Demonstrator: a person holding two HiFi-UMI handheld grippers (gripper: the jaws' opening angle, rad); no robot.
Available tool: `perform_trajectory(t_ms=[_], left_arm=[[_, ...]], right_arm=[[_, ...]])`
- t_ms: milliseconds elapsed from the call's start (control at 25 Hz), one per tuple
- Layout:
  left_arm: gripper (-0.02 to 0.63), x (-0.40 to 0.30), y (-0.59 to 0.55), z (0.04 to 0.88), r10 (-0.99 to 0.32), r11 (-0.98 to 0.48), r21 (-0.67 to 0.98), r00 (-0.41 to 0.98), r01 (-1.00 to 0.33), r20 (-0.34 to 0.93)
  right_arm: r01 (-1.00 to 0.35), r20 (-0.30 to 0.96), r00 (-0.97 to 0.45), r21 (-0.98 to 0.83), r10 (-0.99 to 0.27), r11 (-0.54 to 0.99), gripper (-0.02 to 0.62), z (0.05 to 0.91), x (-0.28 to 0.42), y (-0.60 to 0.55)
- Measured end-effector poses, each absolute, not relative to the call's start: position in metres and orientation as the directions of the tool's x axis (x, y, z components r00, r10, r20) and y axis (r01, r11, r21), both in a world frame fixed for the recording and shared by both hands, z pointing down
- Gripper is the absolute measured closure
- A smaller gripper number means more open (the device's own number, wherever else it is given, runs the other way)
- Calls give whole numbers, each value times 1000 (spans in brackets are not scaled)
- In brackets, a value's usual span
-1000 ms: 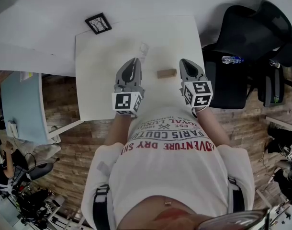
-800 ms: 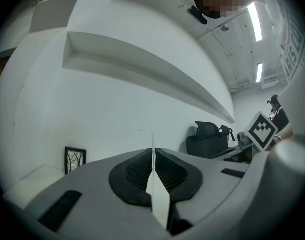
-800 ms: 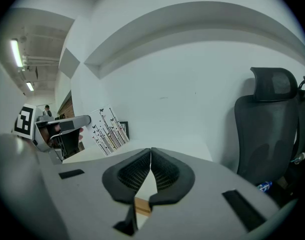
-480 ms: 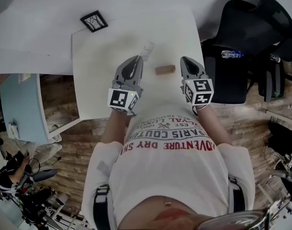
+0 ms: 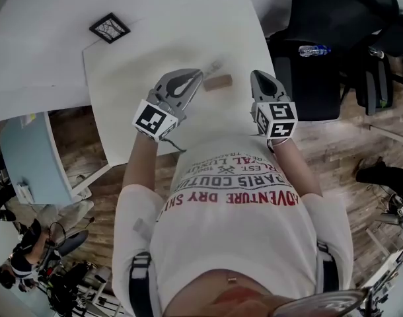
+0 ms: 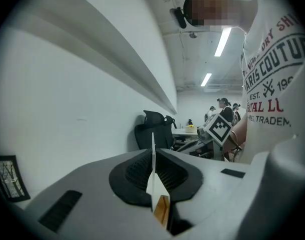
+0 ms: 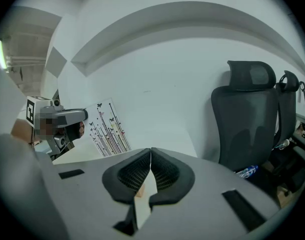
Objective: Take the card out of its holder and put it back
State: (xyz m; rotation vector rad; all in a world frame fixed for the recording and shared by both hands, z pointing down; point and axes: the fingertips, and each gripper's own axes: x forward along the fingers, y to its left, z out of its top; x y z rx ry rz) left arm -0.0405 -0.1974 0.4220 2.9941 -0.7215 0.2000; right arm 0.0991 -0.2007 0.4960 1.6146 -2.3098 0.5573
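Observation:
My left gripper [image 5: 199,75] [image 6: 153,149] is shut on the card [image 5: 212,66], which shows edge-on as a thin white line [image 6: 153,156] between the pads. In the right gripper view the card [image 7: 110,128] is white with coloured lines and butterflies, upright in the left gripper [image 7: 60,119]. The small wooden holder block [image 5: 218,82] lies on the white table [image 5: 122,78], just right of the left gripper's tips and below the card. My right gripper [image 5: 257,75] [image 7: 151,151] is shut on nothing, to the right of the block.
A black picture frame [image 5: 109,28] [image 6: 10,176] lies at the table's far left corner. Black office chairs [image 5: 333,45] [image 7: 250,119] with a water bottle [image 5: 316,49] stand close on the right. A pale blue desk [image 5: 26,157] stands at the left.
My left gripper has swung to point right toward the block, bringing the card close over it. The right gripper shifted a little. Both stayed shut.

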Motion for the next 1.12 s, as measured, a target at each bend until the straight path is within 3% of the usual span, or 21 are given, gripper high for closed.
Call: perform_trajectory(t_ms=[640, 1120], left_arm=[[569, -20, -187, 473, -117, -986, 81, 949, -146, 292], [569, -18, -195, 481, -69, -993, 69, 947, -95, 314]], right_arm=[[-961, 497, -278, -137, -822, 242, 569, 520, 122, -173], [-963, 506, -267, -100, -820, 251, 570, 516, 125, -178]])
